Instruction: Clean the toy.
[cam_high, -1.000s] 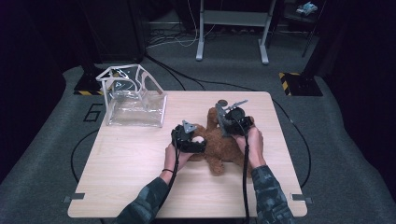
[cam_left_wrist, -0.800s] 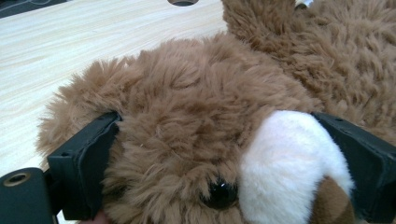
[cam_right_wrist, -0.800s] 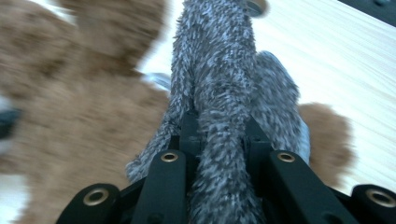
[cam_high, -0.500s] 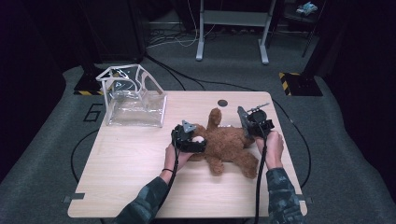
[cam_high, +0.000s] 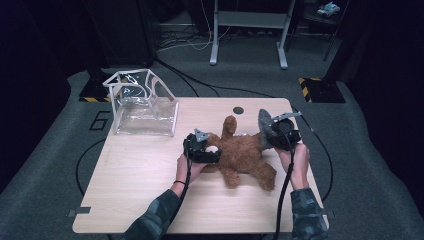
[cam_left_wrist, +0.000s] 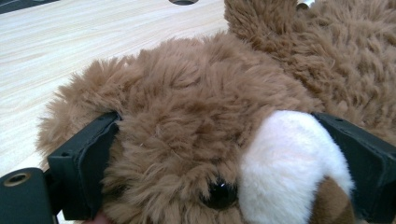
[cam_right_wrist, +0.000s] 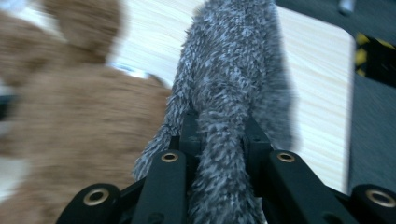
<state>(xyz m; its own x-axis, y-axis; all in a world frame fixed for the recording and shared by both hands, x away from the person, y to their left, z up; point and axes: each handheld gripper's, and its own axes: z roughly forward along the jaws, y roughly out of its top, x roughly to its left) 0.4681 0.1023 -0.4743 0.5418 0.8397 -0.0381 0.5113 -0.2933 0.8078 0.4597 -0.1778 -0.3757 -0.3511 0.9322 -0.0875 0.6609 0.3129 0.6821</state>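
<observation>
Wooden table (cam_high: 130, 175), seen from above. A clear plastic box (cam_high: 145, 112) w/ white frame sits at its far left corner, well apart from the work.

Mid-table lies a brown teddy bear (cam_high: 240, 152), long axis running across the table: head toward the person's left, legs toward the right, one arm pointing to the far edge.

Left gripper (cam_high: 202, 150) is clamped on the bear's head; in the left gripper view both black jaws press into the fur either side of the face, white muzzle against one jaw.

Right gripper (cam_high: 277, 131) is at the bear's leg end, closed tight on a grey fuzzy cloth (cam_right_wrist: 233, 88), prob. a small garment. The cloth stands up from the jaws, just beside the bear's lower body.

Key relation: bear lies left of the right gripper, so the cloth is nearest the legs, not the head; right hand is the nearer one for dressing, left just pins the bear.
</observation>
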